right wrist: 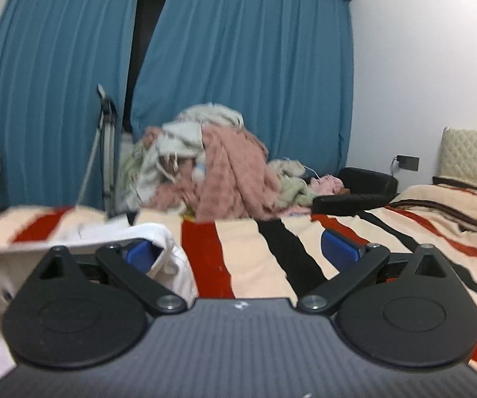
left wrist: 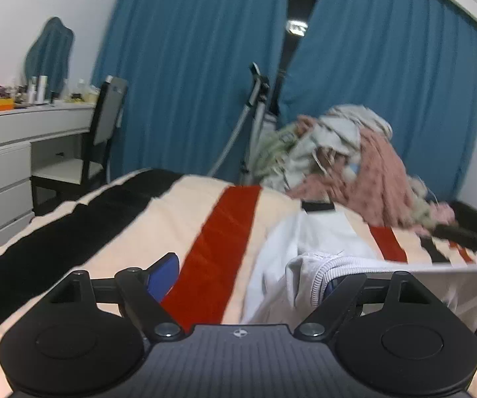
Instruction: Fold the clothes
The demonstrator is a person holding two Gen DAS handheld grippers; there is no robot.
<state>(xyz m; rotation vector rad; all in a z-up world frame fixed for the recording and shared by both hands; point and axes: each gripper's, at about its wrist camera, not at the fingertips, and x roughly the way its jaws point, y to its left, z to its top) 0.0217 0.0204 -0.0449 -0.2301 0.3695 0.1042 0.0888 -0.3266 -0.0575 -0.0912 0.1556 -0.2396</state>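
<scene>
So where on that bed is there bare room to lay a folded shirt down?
Free: the striped blanket between the white garment and the black stripes on its right in the right wrist view, and the stretch toward the desk. Crowded: the far edge, under the clothes pile and black bag.

White garment (left wrist: 305, 232): smooth thin cloth, ribbed knit edge. Bed blanket (left wrist: 178, 219): soft matt striped fabric. Far clothes pile (right wrist: 212, 159): nubbly pink and cream textiles. Curtains (right wrist: 245, 66): matt blue cloth. Left tool (left wrist: 248, 282): matt black plastic, blue ridged pads (left wrist: 164, 275).
</scene>
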